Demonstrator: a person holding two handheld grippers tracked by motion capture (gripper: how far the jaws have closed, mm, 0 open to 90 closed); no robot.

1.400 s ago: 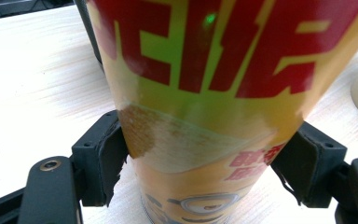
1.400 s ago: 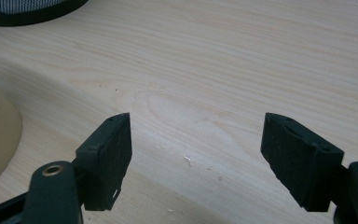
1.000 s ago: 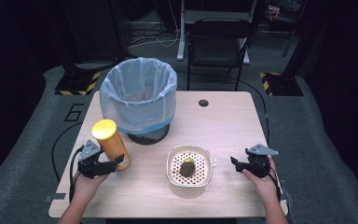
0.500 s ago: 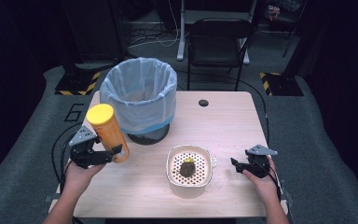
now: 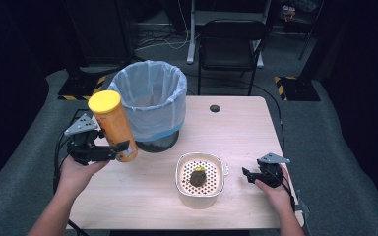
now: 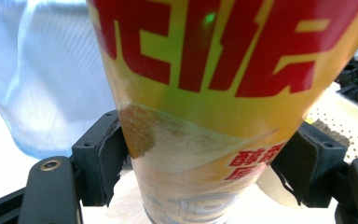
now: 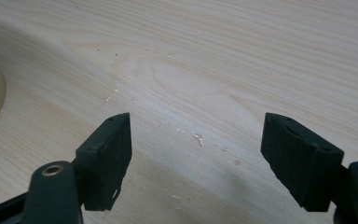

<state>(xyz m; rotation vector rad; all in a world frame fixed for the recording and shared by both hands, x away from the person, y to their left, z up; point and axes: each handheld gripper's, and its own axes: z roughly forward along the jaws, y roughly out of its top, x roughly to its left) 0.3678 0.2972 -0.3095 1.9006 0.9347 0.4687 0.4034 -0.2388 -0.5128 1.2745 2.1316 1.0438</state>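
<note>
I am clamping my left claw on the lower part of the yellow chip can, holding it tilted above the bench near its left edge, just beside the lined bin. My right claw is resting near the right edge with its jaws spread apart over bare wood, just beside the white perforated bowl.

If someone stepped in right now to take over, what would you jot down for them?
Left gripper: shut on the yellow can, held tilted above the table beside the lined bin.
Right gripper: open, resting on the table right of the white basket.
Done: can grasped and off the table.
Left: probably carry the can over the bin and release it.
</note>
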